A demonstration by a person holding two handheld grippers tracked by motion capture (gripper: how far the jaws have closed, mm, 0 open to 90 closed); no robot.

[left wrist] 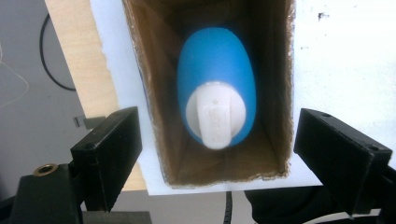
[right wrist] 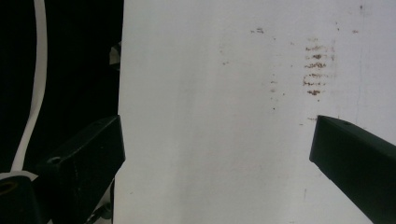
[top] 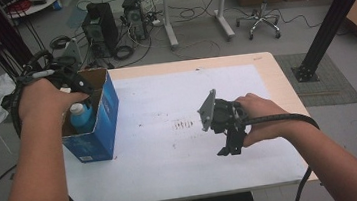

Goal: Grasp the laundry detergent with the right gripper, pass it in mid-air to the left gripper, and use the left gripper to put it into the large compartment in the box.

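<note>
The left tongs (left wrist: pixel 217 154) hung right over the open top of the box (left wrist: pixel 154 140), jaws spread wide, one out past each side wall and nothing pinched between them. Down inside stood the bottle (left wrist: pixel 219 70), blue with a white cap (left wrist: pixel 215 115), upright and free of both pads. From the high view the box (top: pixel 99 120) sat at the left edge of the table (top: pixel 257 59), blue outside and brown inside, with the bottle (top: pixel 81 115) poking up within it and the left hand (top: pixel 45 97) over the opening. Over on the right, the other tongs (top: pixel 231 150) pointed down at the white sheet (top: pixel 166 97), well apart from the box. Their jaws were wide too, holding nothing, with a patch of brown smudges (right wrist: pixel 317 65) on the sheet beyond them.
</note>
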